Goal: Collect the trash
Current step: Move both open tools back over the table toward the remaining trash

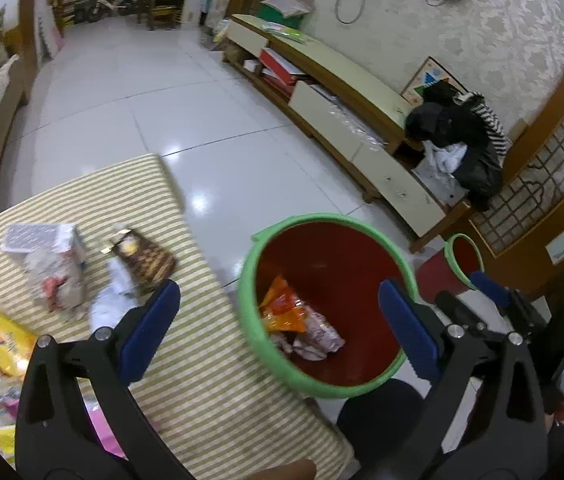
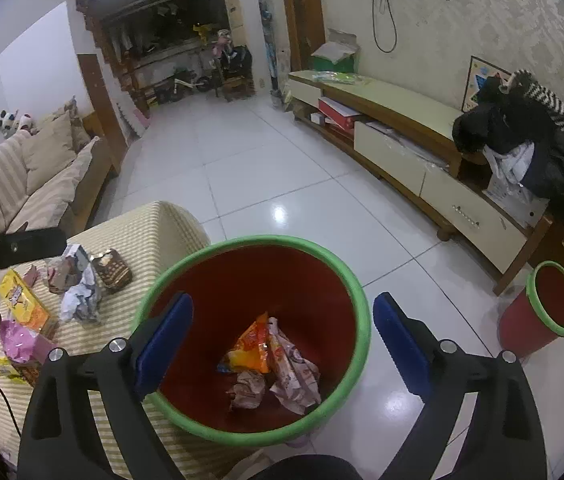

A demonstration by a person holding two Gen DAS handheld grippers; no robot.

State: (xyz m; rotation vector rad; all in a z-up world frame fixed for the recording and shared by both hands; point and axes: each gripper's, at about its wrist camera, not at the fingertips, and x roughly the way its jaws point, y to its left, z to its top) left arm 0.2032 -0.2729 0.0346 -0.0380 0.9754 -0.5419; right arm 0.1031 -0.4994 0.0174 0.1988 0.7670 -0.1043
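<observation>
Wrappers (image 2: 274, 360) lie inside the red bin (image 2: 322, 260) below your right gripper (image 2: 282, 344), its jaws apart and empty. Your left gripper (image 1: 278, 320), also apart, faces more trash (image 1: 58, 276) on the striped counter (image 1: 202, 360).

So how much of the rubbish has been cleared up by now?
Partly done. An orange wrapper and crumpled papers already lie in the green-rimmed bin. Nothing is in hand: both the left hand-held gripper and the right hand-held gripper are open and empty. Several wrappers, including a yellow packet, remain on the striped table.
</observation>
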